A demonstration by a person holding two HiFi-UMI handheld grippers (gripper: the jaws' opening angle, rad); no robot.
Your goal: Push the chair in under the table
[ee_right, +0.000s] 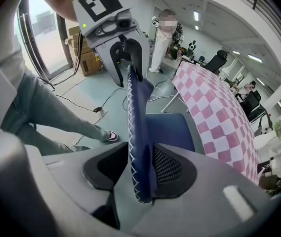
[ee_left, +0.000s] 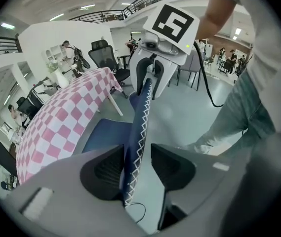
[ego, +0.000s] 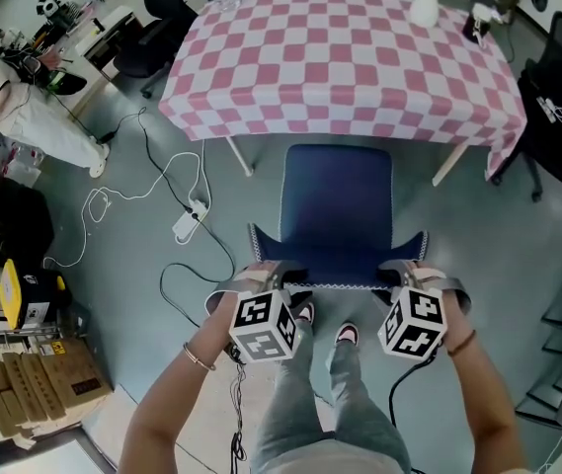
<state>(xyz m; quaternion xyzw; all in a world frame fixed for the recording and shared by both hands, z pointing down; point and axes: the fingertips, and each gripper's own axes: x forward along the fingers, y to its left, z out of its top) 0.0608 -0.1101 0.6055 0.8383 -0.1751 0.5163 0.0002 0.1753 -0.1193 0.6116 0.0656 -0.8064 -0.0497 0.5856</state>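
A chair with a blue seat [ego: 335, 205] stands in front of the table [ego: 345, 57], which wears a pink-and-white checked cloth. The seat's front reaches just under the cloth's edge. The chair's blue backrest [ego: 338, 282], edged with white stitching, is nearest me. My left gripper [ego: 261, 273] straddles its left end and my right gripper [ego: 404, 270] its right end. In the left gripper view the backrest [ee_left: 141, 112] runs between the jaws of the gripper [ee_left: 135, 164], resting on one pad, with a gap to the other. The right gripper [ee_right: 139, 169] holds the backrest [ee_right: 139, 117] between its jaws the same way.
White cables and a power strip [ego: 187, 223] lie on the floor left of the chair. A black office chair [ego: 557, 117] stands right of the table. A white vase [ego: 425, 3] stands on the cloth. My feet [ego: 345, 336] are just behind the chair. Cardboard boxes [ego: 34, 383] sit at lower left.
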